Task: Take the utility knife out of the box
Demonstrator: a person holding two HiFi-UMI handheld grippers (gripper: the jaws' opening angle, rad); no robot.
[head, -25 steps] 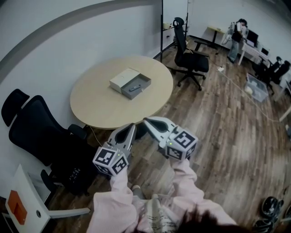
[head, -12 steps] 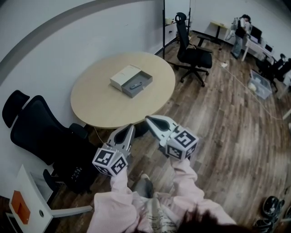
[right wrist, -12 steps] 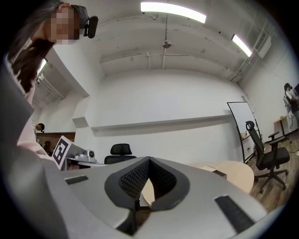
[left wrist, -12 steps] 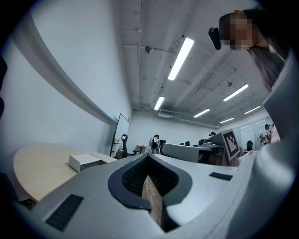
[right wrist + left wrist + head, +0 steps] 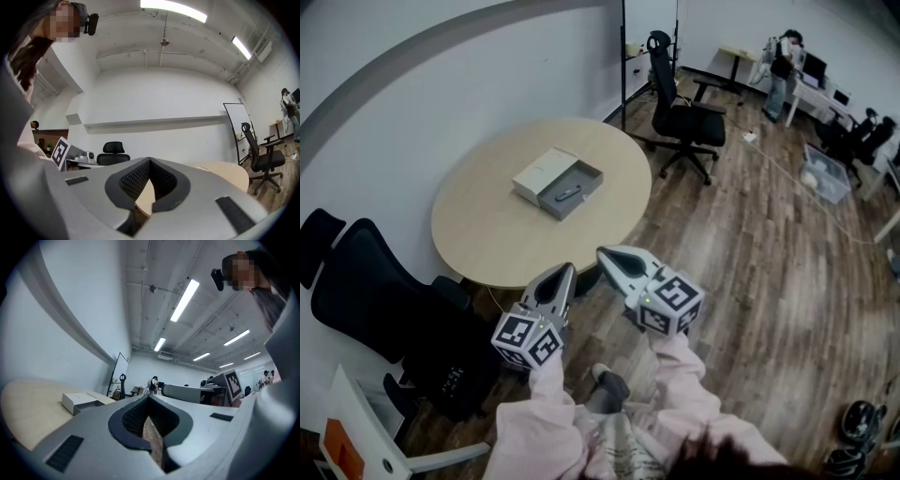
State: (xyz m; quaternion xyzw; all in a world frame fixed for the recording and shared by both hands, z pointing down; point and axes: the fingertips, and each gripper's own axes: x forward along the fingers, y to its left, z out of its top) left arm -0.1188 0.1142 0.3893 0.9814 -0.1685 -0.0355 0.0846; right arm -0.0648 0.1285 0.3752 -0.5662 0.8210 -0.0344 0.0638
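The box point(image 5: 558, 183) lies on the round wooden table point(image 5: 487, 234), its white sleeve at the left and its grey drawer pulled out to the right. A small dark utility knife point(image 5: 568, 195) lies in the drawer. My left gripper point(image 5: 565, 270) and right gripper point(image 5: 605, 253) hover side by side off the table's near edge, both shut and empty, well short of the box. In the left gripper view the box point(image 5: 79, 401) shows far off to the left beyond the shut left gripper point(image 5: 149, 397). The right gripper point(image 5: 150, 160) looks across the table point(image 5: 225, 171).
A black office chair point(image 5: 366, 291) stands at the table's near left and another point(image 5: 680, 117) beyond its far right. A white stand point(image 5: 356, 422) is at the bottom left. A person point(image 5: 780, 61) stands by far desks, near a plastic bin point(image 5: 825, 178).
Both grippers have drifted forward toward the table's near edge, still shut. The head view has shifted, so the table and box now sit lower and further left.
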